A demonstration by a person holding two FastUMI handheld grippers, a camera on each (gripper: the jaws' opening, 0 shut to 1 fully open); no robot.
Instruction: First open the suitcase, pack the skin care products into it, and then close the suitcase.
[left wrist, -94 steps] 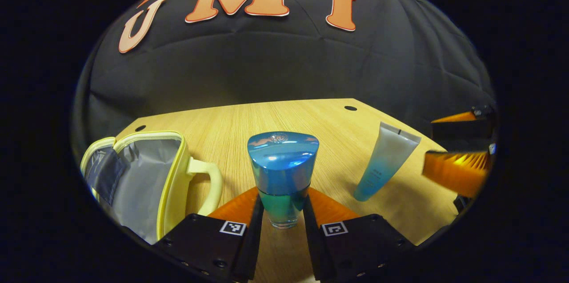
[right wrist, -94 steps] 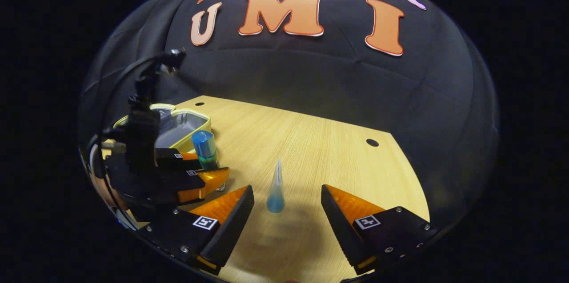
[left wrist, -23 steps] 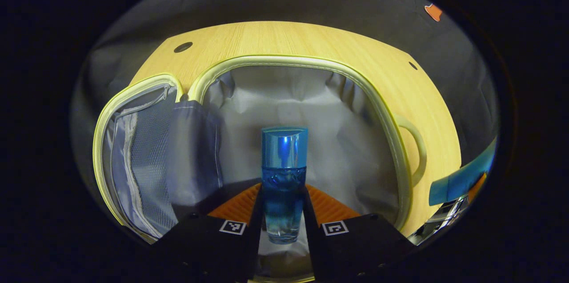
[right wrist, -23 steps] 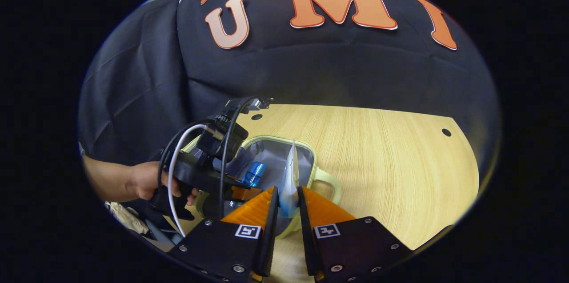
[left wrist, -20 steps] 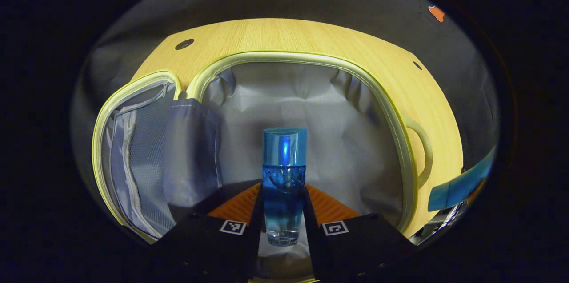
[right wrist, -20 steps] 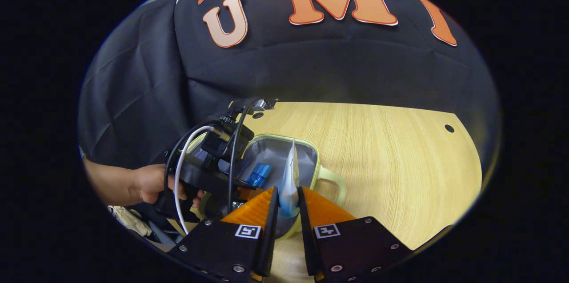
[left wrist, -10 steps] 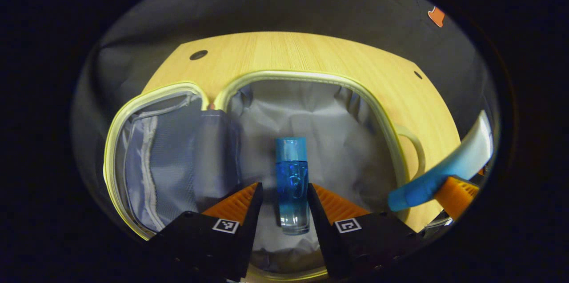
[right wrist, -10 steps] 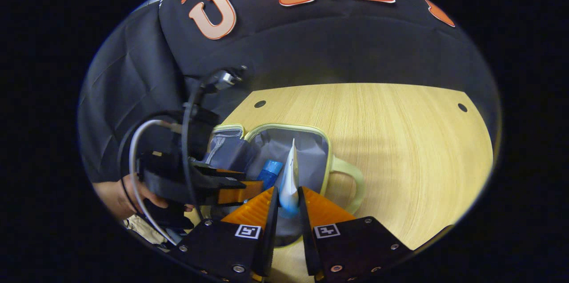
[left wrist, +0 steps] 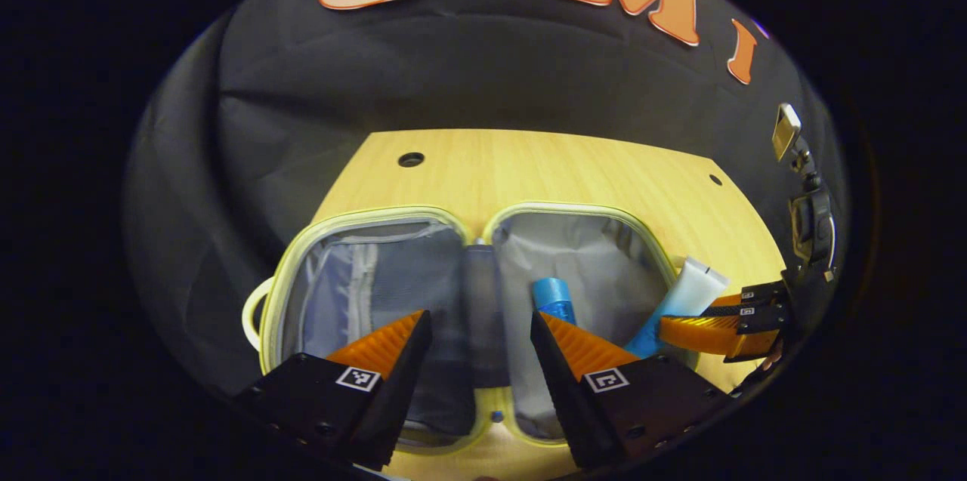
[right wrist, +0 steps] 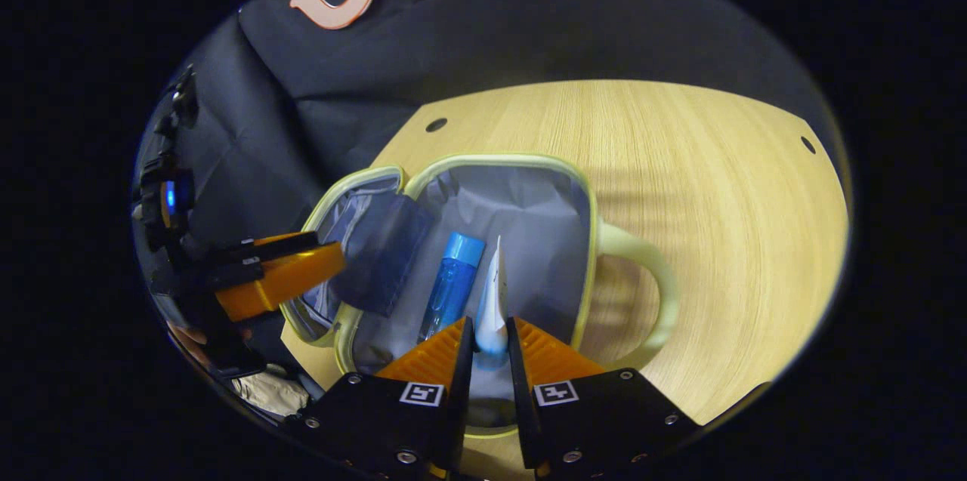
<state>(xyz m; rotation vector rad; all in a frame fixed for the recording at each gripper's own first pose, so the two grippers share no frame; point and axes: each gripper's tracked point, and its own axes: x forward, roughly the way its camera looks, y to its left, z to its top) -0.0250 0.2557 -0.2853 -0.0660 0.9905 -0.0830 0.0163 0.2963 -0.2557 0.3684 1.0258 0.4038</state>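
the suitcase (right wrist: pixel 585 203) lies open; its right half holds the bottle (right wrist: pixel 451 283), with grey lining free on the handle side; the left half (left wrist: pixel 363 277) has free room; the table (right wrist: pixel 718 186) beyond is bare

The bottle (right wrist: pixel 451 281) lies in the open suitcase (right wrist: pixel 585 194) on the table (right wrist: pixel 725 186), beside the tube (right wrist: pixel 492 300)
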